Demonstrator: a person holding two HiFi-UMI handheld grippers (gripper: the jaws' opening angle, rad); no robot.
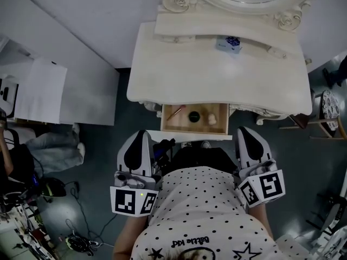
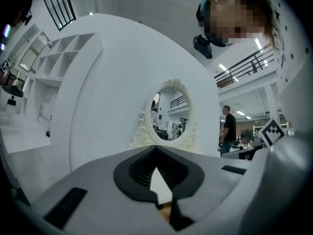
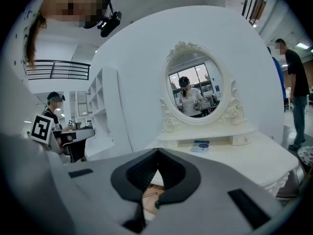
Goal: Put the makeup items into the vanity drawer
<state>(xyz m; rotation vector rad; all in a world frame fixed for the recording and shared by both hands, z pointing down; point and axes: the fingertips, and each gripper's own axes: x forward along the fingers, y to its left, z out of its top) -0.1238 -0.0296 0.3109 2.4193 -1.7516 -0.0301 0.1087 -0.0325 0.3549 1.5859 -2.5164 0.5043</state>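
From the head view, the vanity drawer (image 1: 166,119) is standing open with the makeup items (image 1: 193,115) lying inside, and the left gripper (image 1: 140,140) and right gripper (image 1: 249,137) are hovering just before it. In the left gripper view, the jaws are meeting, empty. In the right gripper view, the jaws are clenching on nothing, facing the mirror (image 3: 195,84).

Across my polka-dot shirt (image 1: 206,210) runs one line of print (image 1: 189,243), upside down from here. I think it says "bubble kid", though the letters are blurry. The small blue-and-white box (image 1: 228,43) on the vanity top (image 1: 179,69) bears print too tiny to read. My left marker cube (image 1: 133,202) and right marker cube (image 1: 264,188) show black-and-white square codes.
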